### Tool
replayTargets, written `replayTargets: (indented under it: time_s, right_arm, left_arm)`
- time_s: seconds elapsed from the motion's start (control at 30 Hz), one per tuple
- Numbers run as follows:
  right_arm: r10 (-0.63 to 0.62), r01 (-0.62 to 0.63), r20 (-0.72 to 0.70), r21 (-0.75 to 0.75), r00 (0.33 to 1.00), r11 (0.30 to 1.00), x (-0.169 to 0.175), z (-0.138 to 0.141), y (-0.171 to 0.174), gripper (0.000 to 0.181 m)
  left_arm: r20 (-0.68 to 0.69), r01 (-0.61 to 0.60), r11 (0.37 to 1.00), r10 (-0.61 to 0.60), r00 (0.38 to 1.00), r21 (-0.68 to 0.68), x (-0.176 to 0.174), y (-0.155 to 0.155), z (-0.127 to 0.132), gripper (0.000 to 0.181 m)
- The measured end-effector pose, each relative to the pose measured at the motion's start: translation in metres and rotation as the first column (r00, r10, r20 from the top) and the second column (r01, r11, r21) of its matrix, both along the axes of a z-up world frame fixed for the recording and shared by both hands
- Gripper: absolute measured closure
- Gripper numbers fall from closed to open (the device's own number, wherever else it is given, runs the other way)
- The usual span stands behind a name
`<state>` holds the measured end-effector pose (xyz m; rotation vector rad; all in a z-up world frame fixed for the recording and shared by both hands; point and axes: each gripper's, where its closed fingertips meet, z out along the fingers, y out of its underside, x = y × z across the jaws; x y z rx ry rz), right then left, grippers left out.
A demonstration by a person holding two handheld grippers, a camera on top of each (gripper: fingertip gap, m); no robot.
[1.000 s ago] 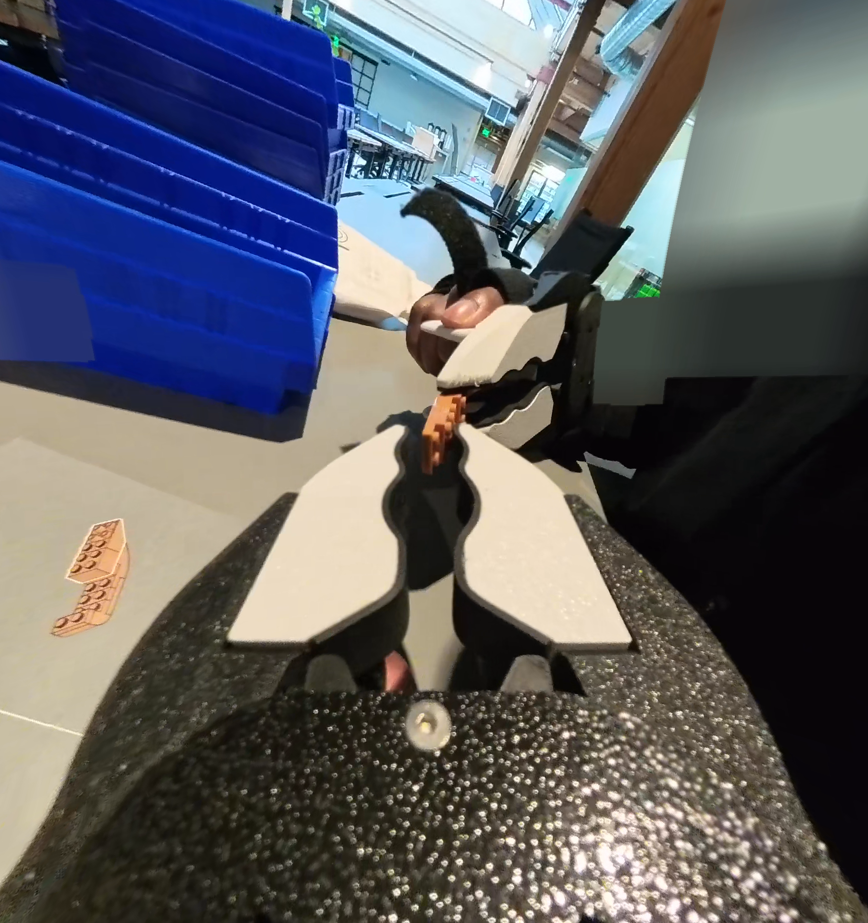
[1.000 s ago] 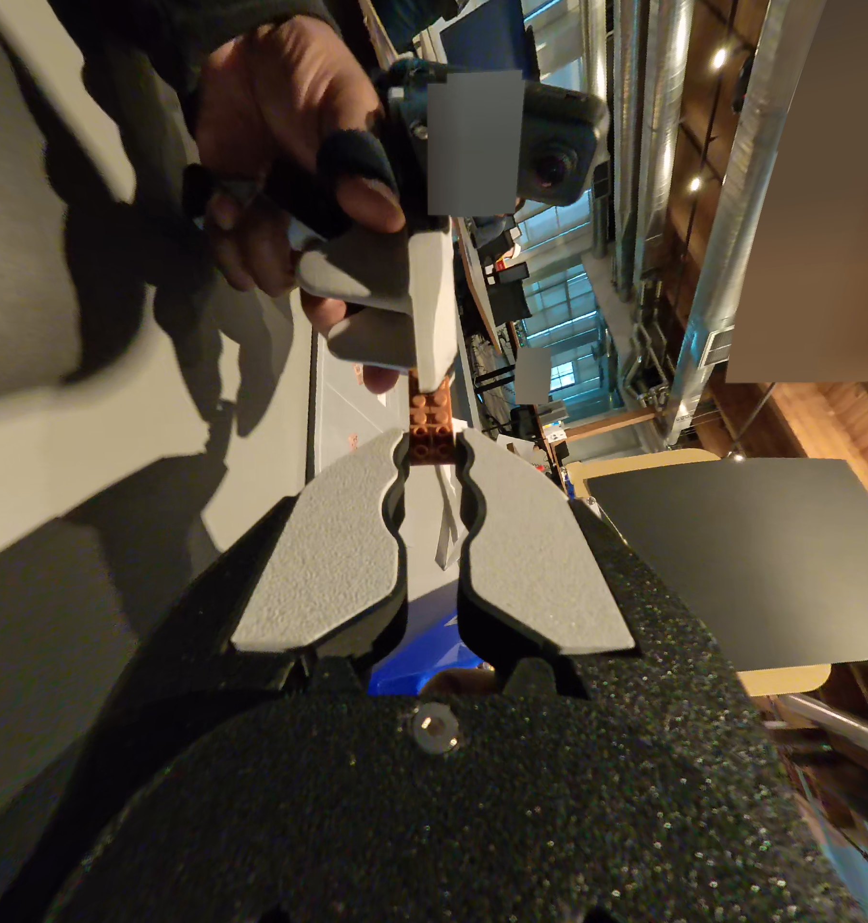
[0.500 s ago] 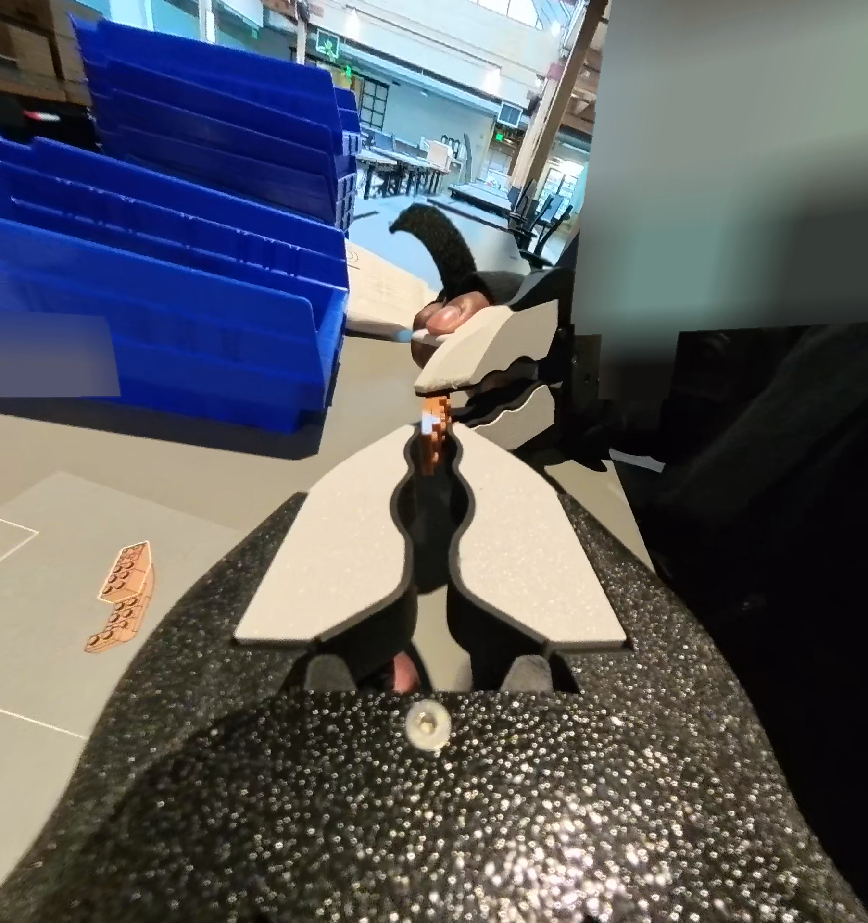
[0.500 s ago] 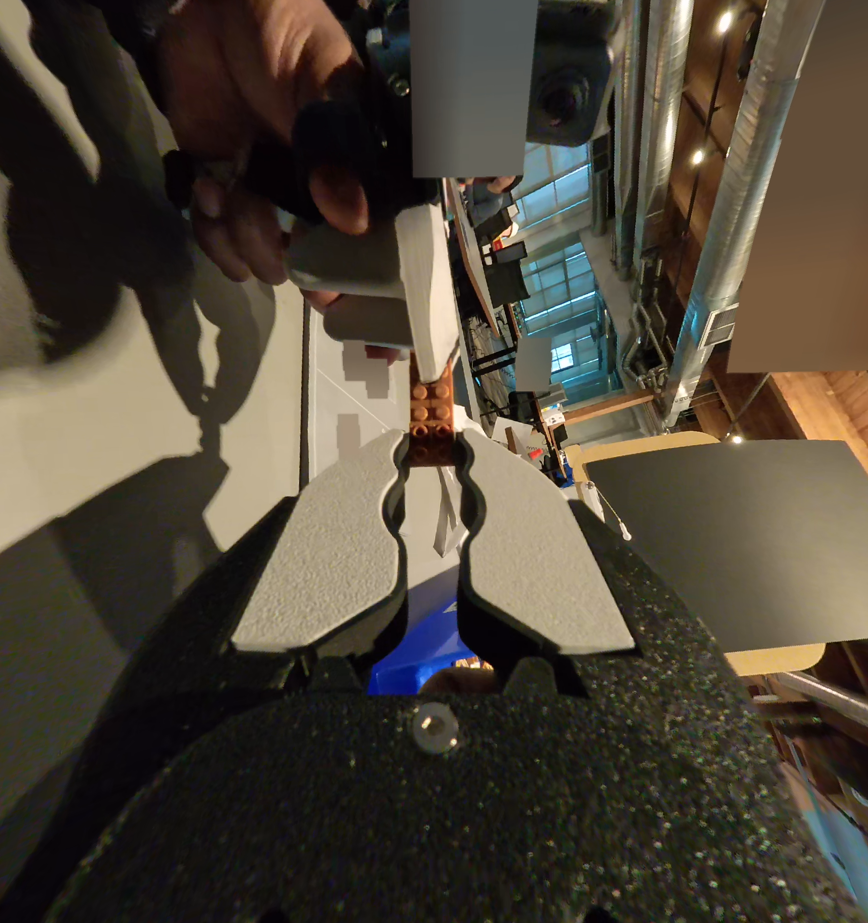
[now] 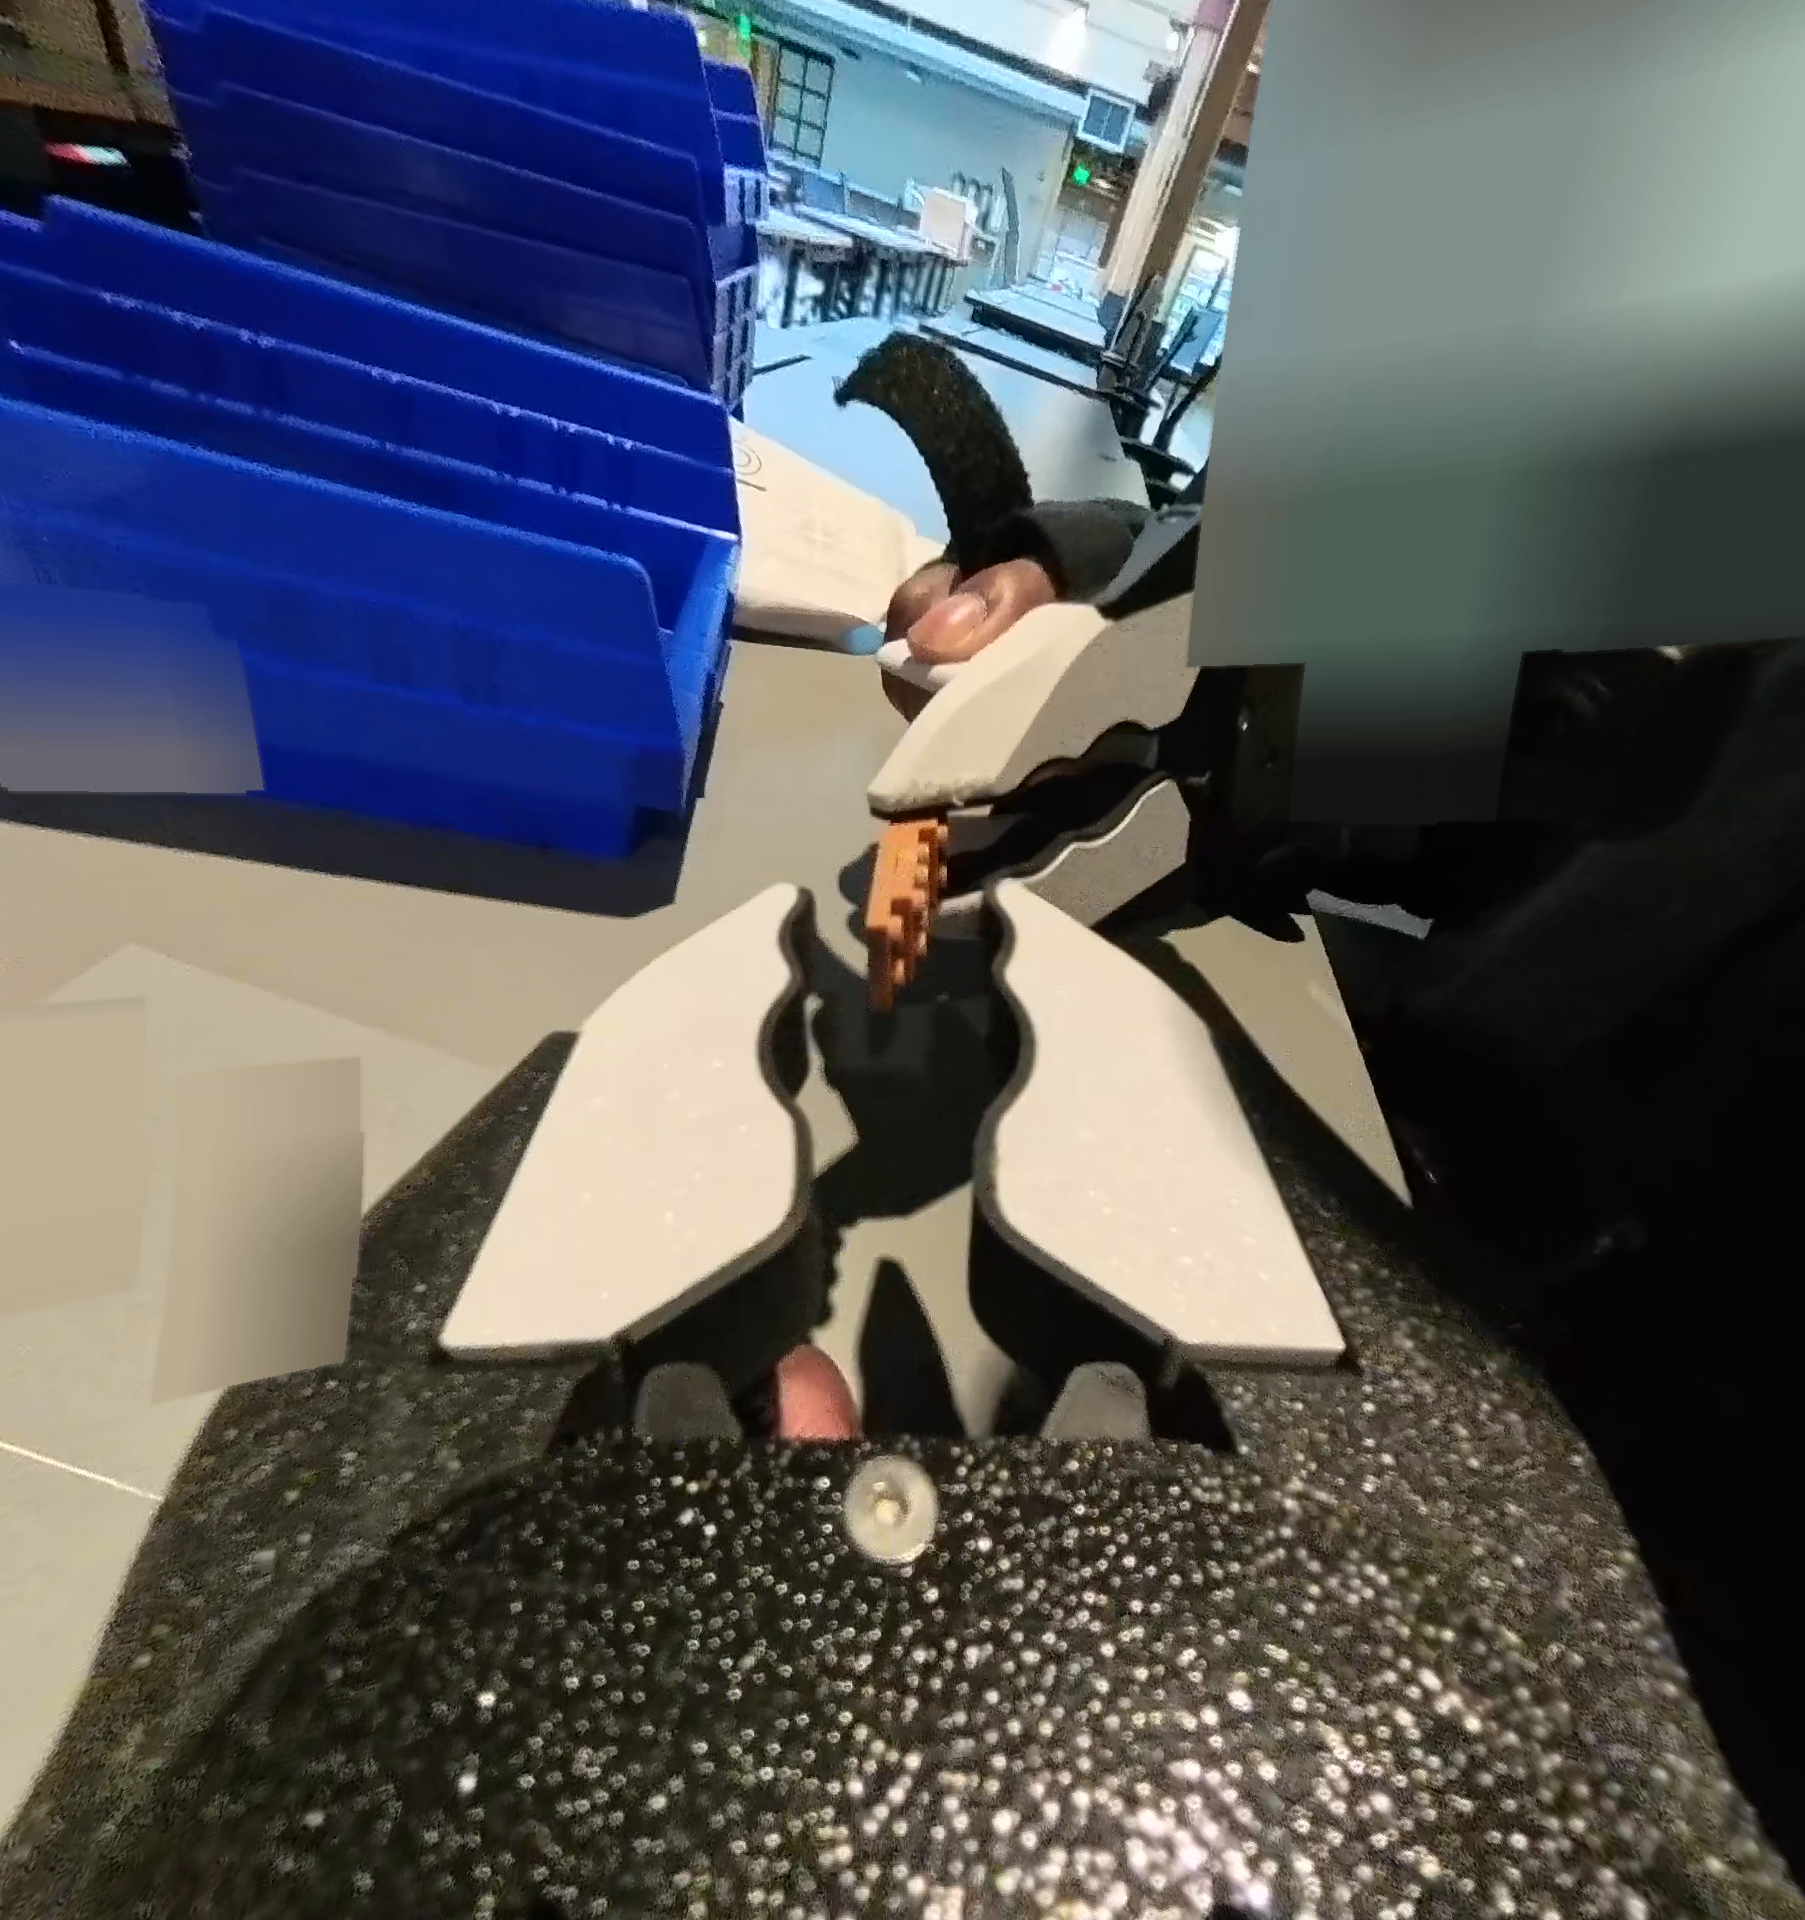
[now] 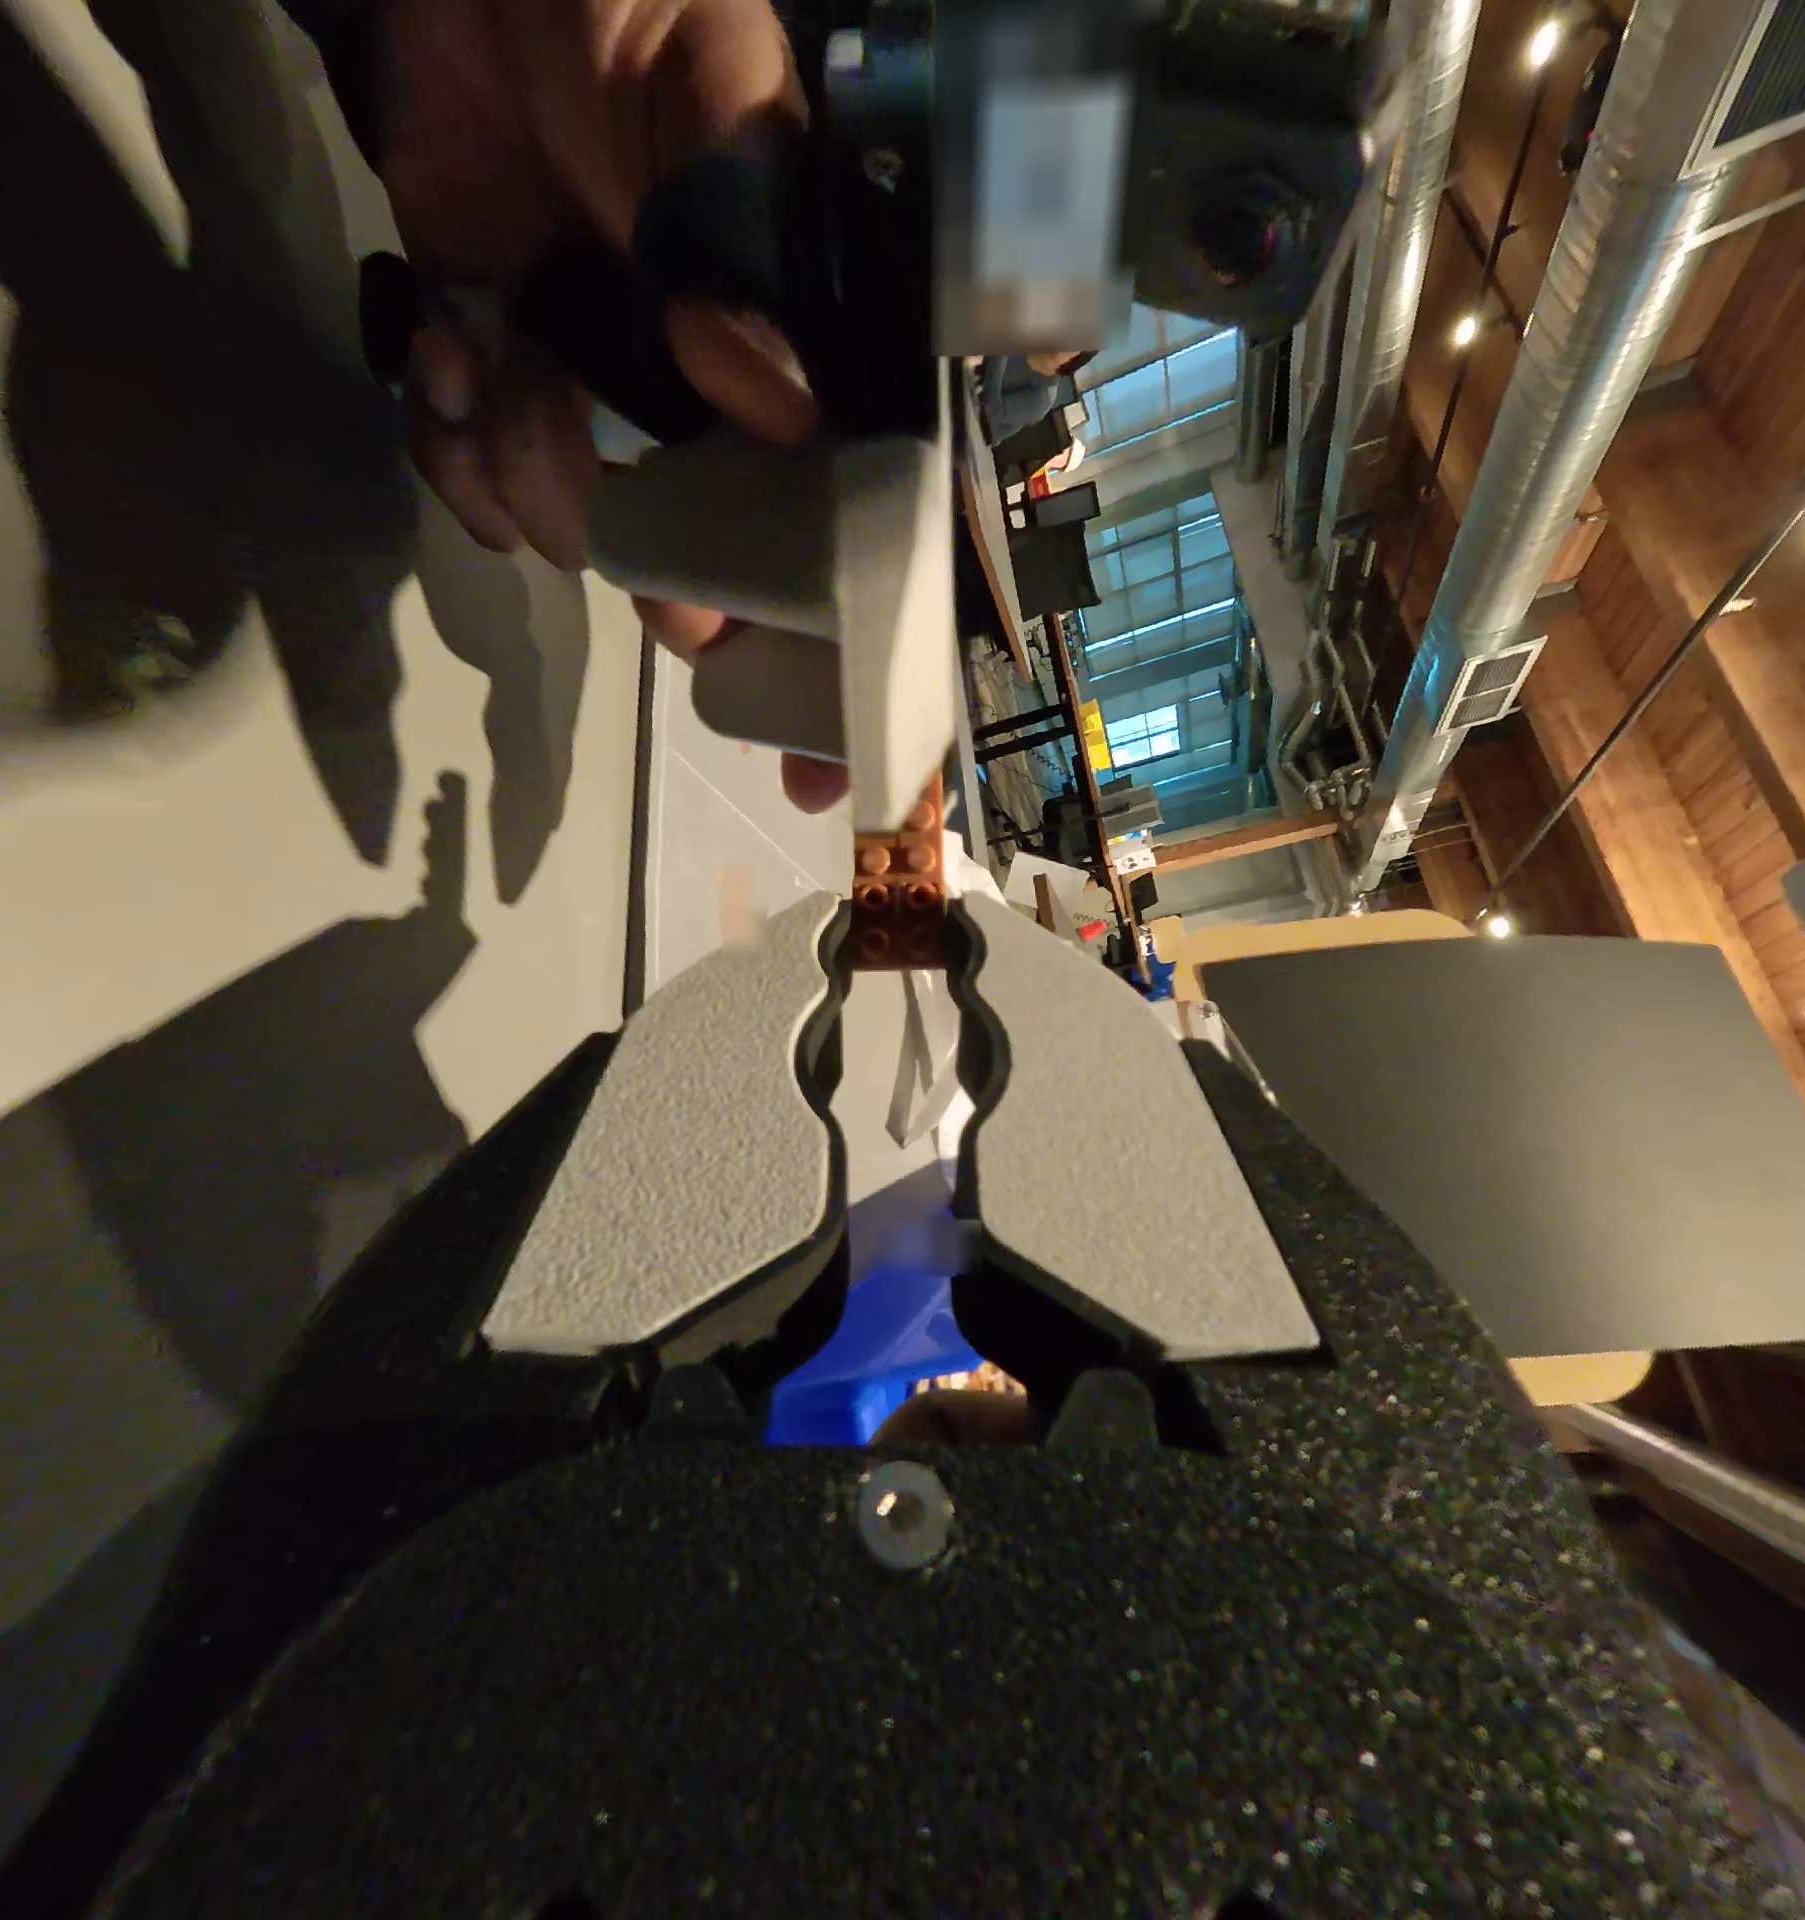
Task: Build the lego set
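A small brown lego piece [image 5: 903, 914] with studs hangs in the air above the grey table [image 5: 752, 852]. In the left wrist view my left gripper [image 5: 898, 906] is open, its jaws standing apart on either side of the piece's lower end without touching it. My right gripper [image 5: 929, 844] comes in from the right and is shut on the piece's upper end. In the right wrist view my right gripper [image 6: 898, 916] clamps the brown piece [image 6: 898, 883] at its tips. The left gripper's fingers [image 6: 877, 644] reach down over the piece's far end.
Stacked blue bins [image 5: 358, 520] stand on the table at the left. A white booklet [image 5: 815, 540] lies behind them. A person's hand [image 5: 950, 613] holds the right gripper. A pale mat [image 5: 150, 1143] lies at the left. A black panel [image 6: 1500, 1122] shows in the right wrist view. My left and right fingertips are right by each other.
My left gripper was shut on the brown piece and has opened, letting go of it. The right gripper keeps its hold. The left view has come closer to the bins.
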<state>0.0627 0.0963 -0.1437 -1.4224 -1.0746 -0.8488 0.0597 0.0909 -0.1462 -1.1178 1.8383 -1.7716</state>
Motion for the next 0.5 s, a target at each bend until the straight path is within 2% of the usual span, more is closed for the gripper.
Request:
replayTargets:
  time_s: [0.1,0.5]
  right_arm:
    - [0.001,-0.001,0.020,0.005,1.000,1.000,-0.0026,0.0002,0.0001,0.165]
    - [-0.005,0.005,0.029,0.014,1.000,1.000,-0.0014,0.0019,0.0000,0.165]
  left_arm:
    - [0.019,0.002,1.000,-0.002,1.000,-0.010,-0.0006,-0.0010,0.0026,0.171]
    - [0.077,-0.017,1.000,0.016,0.997,0.017,-0.0005,-0.0023,0.0034,0.173]
